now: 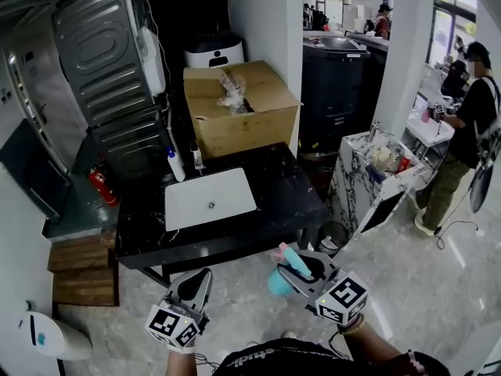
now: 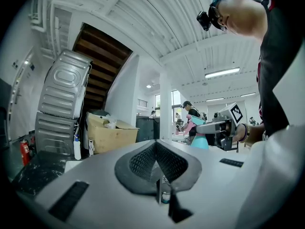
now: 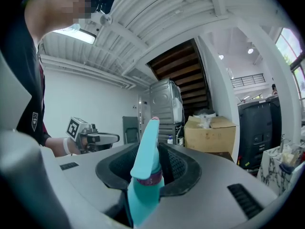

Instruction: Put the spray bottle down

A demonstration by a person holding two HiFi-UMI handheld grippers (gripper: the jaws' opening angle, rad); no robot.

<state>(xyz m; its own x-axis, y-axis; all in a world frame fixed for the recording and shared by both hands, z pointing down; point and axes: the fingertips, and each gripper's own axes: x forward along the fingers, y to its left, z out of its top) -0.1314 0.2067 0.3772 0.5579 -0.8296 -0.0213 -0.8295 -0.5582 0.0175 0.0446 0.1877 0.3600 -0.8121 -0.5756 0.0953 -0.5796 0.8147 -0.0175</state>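
The spray bottle (image 3: 145,168), teal with a pink tip, is clamped between the jaws of the right gripper (image 1: 301,274). It hangs in the air just short of the near edge of the black table (image 1: 286,202), above the floor and not yet over the tabletop. It is tilted, with its nozzle end pointing toward the table. The left gripper (image 1: 192,290) is also on the near side of the table, to the left of the bottle, with its jaws together and nothing in them. The step in hand appears to be the carry; the setting-down has not begun. The next move probably calls for bringing the bottle forward over a bare part of the table. That means clear of the white sink (image 1: 210,199) set into it and the cardboard box (image 1: 243,112) at its far edge. The bottle should then be turned upright and lowered until its base rests, and only then should the jaws loosen, or it could tip over.
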